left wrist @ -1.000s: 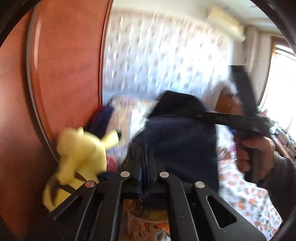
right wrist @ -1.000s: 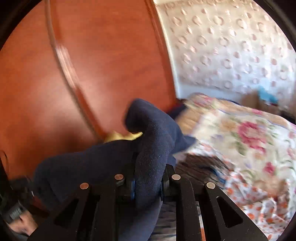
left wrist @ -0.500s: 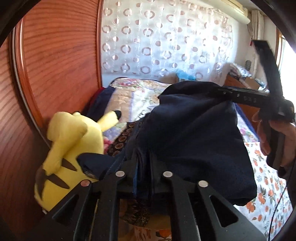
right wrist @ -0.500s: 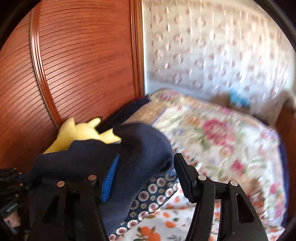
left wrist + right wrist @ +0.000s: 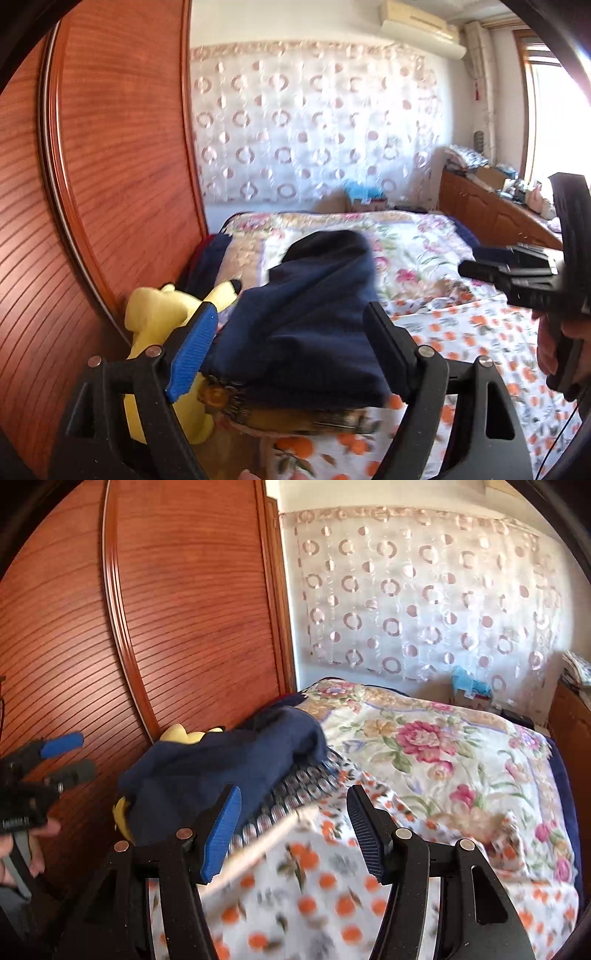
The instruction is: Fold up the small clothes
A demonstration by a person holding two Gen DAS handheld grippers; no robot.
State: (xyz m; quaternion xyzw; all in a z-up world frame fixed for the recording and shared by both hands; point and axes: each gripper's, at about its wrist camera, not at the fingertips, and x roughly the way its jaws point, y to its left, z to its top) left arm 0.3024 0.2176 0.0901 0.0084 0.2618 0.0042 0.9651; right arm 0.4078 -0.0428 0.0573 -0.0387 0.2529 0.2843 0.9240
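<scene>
Both tools, left tool (image 5: 288, 343) still widening and right tool (image 5: 293, 829) released, free the navy garment (image 5: 310, 314) (heaped, unfolded); next, regrasp an edge.

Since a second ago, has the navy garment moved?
Yes. The navy garment has dropped out of both claws onto the patterned stack beside the yellow plush toy. Left claw is opening around it without gripping; right claw stands clear.

My garment (image 5: 310, 314) is plain navy; the plush toy (image 5: 155, 314) is yellow with a black ear tip; the bedsheet (image 5: 314, 904) is white with orange fruit; the quilt (image 5: 443, 746) carries pink roses; the wardrobe door (image 5: 192, 609) is reddish-brown, ribbed; the curtain (image 5: 314, 129) shows pink rings.
</scene>
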